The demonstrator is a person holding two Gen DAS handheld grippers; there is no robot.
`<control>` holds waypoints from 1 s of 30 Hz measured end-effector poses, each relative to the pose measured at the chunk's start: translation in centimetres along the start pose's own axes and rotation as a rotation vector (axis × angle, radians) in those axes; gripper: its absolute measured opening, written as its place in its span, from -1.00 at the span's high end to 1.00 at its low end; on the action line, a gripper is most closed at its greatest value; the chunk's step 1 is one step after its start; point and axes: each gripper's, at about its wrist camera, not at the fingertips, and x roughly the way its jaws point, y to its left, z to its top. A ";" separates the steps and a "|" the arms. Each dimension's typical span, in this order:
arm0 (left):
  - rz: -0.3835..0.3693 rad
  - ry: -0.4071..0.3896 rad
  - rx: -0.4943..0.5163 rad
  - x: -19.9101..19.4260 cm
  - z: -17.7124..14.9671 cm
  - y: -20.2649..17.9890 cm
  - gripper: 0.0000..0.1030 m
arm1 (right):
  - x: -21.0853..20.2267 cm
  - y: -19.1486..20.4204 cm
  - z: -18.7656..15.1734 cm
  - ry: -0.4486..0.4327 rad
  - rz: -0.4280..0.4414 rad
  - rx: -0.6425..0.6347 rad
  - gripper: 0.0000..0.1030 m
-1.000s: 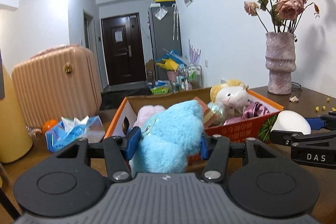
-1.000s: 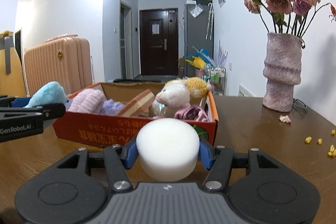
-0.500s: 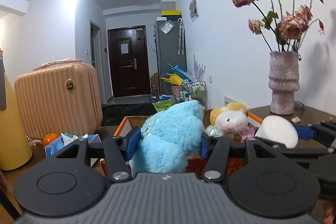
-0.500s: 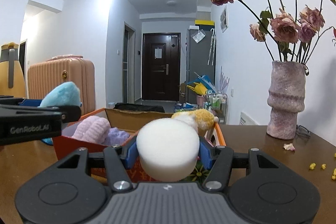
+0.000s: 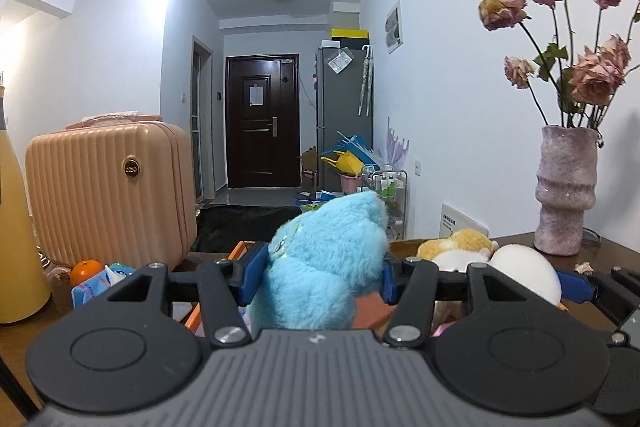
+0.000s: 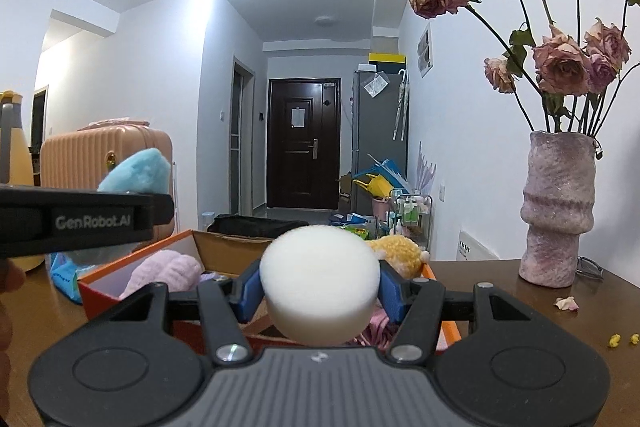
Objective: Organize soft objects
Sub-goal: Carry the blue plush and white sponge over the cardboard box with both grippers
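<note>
The right gripper (image 6: pixel 319 293) is pressing its blue pads on a white round sponge (image 6: pixel 319 290), just above the near edge of the orange box (image 6: pixel 132 269). Inside, a pink knitted thing (image 6: pixel 166 273) and a yellow plush (image 6: pixel 400 253) are lying. A blue plush toy (image 6: pixel 138 173) is showing above the left gripper's black finger (image 6: pixel 86 221). A vase (image 6: pixel 558 211) is standing on the table (image 6: pixel 520 315).

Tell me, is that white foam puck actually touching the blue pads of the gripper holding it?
Touching: in the right wrist view both blue pads press the white foam puck.

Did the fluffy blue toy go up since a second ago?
Yes. The blue toy, gripped by the left gripper, has risen: it now hides most of the orange box, and its top reaches the floor by the door.
</note>
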 end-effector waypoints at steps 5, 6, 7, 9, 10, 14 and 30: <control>0.011 0.002 -0.008 1.5 0.2 0.0 -0.08 | 1.4 0.1 0.2 -0.006 -0.003 0.002 -0.12; 0.014 0.002 -0.010 1.8 0.2 0.0 -0.08 | 1.7 0.1 0.3 -0.007 -0.003 0.003 -0.12; 0.016 0.002 -0.011 2.1 0.2 0.0 -0.08 | 2.0 0.1 0.3 -0.008 -0.003 0.004 -0.12; 0.020 0.002 -0.014 2.6 0.2 0.1 -0.08 | 2.7 0.2 0.4 -0.010 -0.003 0.003 -0.12; 0.022 0.002 -0.015 2.9 0.3 0.1 -0.08 | 3.0 0.2 0.5 -0.011 -0.003 0.003 -0.12; 0.028 0.006 -0.021 4.1 0.4 0.2 -0.08 | 4.2 0.3 0.6 -0.014 -0.005 0.005 -0.12; 0.046 0.025 -0.035 8.9 0.7 0.7 -0.08 | 8.3 0.8 1.1 -0.016 0.000 -0.003 -0.12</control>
